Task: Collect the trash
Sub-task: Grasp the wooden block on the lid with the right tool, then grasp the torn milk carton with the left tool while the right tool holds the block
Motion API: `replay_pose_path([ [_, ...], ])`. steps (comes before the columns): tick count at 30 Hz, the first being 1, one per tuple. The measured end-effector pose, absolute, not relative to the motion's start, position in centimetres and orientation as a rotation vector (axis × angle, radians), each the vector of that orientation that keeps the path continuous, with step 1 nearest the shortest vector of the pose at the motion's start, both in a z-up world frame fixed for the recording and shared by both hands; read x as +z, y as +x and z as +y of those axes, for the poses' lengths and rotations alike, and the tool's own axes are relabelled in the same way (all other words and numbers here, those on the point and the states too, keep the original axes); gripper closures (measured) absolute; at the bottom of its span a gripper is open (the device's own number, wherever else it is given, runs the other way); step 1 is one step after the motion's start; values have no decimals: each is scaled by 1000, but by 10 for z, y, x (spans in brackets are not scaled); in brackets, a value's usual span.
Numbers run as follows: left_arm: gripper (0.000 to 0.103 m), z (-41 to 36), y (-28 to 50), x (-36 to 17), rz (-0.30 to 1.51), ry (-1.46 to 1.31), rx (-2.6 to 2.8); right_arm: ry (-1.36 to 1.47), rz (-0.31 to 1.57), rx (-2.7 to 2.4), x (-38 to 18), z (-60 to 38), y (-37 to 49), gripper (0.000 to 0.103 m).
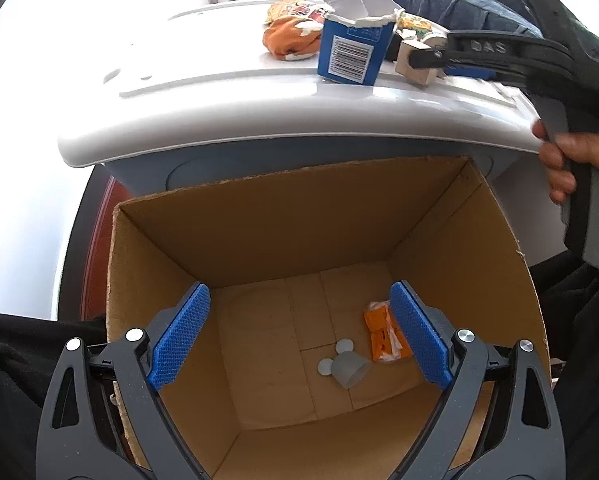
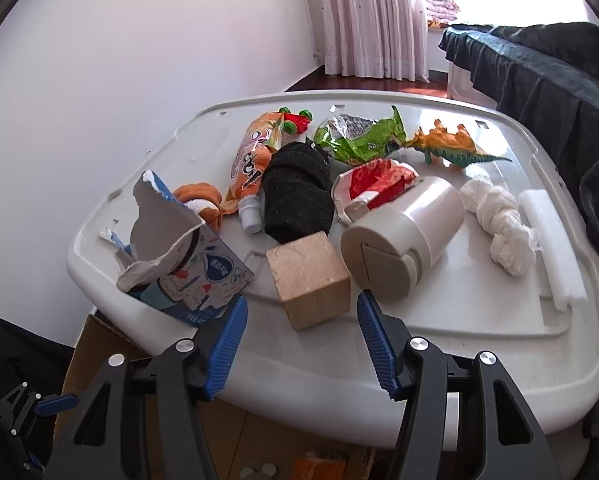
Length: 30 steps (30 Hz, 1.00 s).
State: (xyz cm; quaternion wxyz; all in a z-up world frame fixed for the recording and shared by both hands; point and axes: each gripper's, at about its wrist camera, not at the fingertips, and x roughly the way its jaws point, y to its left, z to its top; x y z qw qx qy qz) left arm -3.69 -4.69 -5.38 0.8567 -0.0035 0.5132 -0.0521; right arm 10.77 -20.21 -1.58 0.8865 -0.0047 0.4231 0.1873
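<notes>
A brown cardboard box [image 1: 259, 240] sits below the edge of the white plastic lid [image 1: 227, 92] so trash can drop straight in; the left gripper [image 1: 299, 332] hangs over it, jaws wide and empty, above an orange wrapper [image 1: 379, 336] on the box floor. The right gripper [image 2: 301, 344], jaws apart and gripping nothing, faces the torn blue-and-white paper carton [image 2: 179, 264] and the tan wooden cube [image 2: 307, 280] near the lid's front edge, apparently lining up a pick.
</notes>
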Motion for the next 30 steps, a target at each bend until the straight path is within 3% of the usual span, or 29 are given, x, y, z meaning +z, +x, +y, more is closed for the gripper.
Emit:
replay_pose_path([
  [7,14,-48,-38,-56,1085,1,-105,-43,879,411,-22,-192,128,45],
  [9,14,-47,-37,-57,1093,-5,-102,-42,889,415,-25,-192,131,53],
  [10,14,-47,-38,-57,1095,-7,-101,-41,903,409,-28,-192,131,63],
  [16,14,-45,-36,-58,1092,-21,-92,-69,898,360,-22,-190,118,65],
  [21,14,-46,-30,-46,1042,-37,-101,49,864,288,22,-214,79,65],
  [25,14,-62,-9,-21,926,-10,-147,105,766,253,53,-239,27,65],
  [30,13,-84,35,-7,781,39,-160,109,721,209,49,-256,5,65],
])
